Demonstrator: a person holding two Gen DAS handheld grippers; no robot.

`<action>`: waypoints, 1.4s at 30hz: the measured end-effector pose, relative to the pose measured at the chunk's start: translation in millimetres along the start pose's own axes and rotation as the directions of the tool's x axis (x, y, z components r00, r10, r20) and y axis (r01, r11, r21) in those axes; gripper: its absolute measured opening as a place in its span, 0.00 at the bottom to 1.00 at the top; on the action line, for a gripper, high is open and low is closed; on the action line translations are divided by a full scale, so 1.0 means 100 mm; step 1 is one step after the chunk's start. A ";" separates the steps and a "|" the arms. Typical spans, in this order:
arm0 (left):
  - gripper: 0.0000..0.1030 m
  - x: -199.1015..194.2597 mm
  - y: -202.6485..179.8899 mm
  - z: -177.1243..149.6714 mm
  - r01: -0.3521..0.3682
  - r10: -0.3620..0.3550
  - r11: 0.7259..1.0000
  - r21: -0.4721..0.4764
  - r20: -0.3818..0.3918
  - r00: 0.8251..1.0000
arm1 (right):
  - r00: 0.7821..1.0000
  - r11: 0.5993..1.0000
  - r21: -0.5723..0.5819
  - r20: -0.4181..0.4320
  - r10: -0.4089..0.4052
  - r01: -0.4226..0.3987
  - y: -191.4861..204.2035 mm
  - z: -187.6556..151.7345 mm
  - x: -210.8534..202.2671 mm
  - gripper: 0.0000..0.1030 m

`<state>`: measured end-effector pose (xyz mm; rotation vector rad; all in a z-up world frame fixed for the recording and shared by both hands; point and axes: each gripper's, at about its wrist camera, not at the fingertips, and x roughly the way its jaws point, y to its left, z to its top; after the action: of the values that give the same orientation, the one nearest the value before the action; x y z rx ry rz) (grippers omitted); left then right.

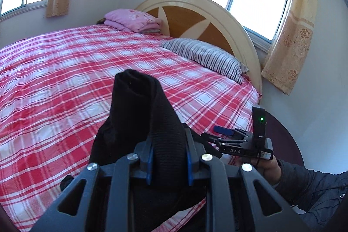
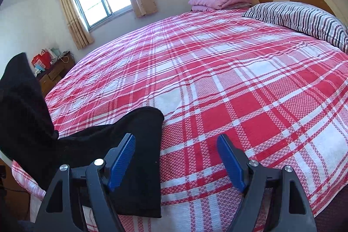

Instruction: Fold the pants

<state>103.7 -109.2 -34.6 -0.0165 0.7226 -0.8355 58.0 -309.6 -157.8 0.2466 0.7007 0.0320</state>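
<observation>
Black pants half lifted off bed, one end in left gripper.

Left wrist view: left gripper pinching bunched black pants btwn blue pads, cloth standing up over plaid bedspread; gripper tilted down twd bed; right gripper low at right, held by hand. Right wrist view: right gripper spread wide, nothing btwn pads, angled down just above bed; rest of pants lying flat by near bed edge, left part rising out of view. Prob. soft, light, limp knit, slightly grippy; best taken at hem or waistband corner, else sags.
</observation>
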 end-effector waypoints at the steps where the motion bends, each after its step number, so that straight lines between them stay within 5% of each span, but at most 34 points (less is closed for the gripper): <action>1: 0.23 0.07 -0.02 0.00 0.003 -0.003 1.000 0.004 -0.014 1.000 | 1.000 1.000 -0.007 0.003 -0.006 0.006 0.01 0.00 0.00 0.76; 13: 0.23 0.92 -0.32 -0.09 0.050 -0.042 0.998 0.045 -0.181 0.983 | 0.998 0.997 0.066 0.051 -0.042 0.038 -0.19 0.06 -0.08 0.77; 21: 0.27 1.33 -0.48 -0.18 -0.028 0.053 0.992 0.123 -0.211 0.976 | 0.997 0.997 0.062 0.057 -0.044 0.040 -0.18 0.04 -0.08 0.77; 24: 0.27 1.28 -0.53 -0.20 0.004 0.017 0.995 0.104 -0.194 0.981 | 0.994 0.997 0.058 0.094 -0.062 0.057 -0.17 0.05 -0.16 0.77; 26: 0.31 1.04 -0.61 -0.18 0.014 -0.001 0.994 0.110 -0.116 0.993 | 0.988 0.997 0.048 0.142 -0.062 0.056 -0.15 0.08 -0.27 0.77; 28: 0.59 0.78 -0.62 -0.17 -0.008 0.015 0.990 0.142 -0.043 0.999 | 0.983 0.999 0.026 0.177 -0.051 0.047 -0.07 0.11 -0.37 0.77; 31: 0.88 0.43 -0.47 -0.28 -0.163 0.157 0.973 0.165 0.050 0.986 | 0.982 0.996 -0.076 0.190 -0.021 0.036 0.21 0.12 -0.45 0.78; 36: 0.88 0.32 -0.07 -0.55 -0.282 0.280 0.955 0.087 0.035 0.959 | 0.992 0.983 -0.183 0.124 0.033 -0.010 0.66 0.07 -0.34 0.78; 42: 0.88 0.37 0.27 -0.79 -0.320 0.320 0.947 -0.002 -0.017 0.947 | 0.999 0.972 -0.236 0.038 0.020 -0.011 0.86 -0.05 -0.15 0.78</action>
<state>91.9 -95.1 -124.2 0.1021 0.7193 -0.5232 48.2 -226.4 -131.8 0.0248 0.6488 0.1242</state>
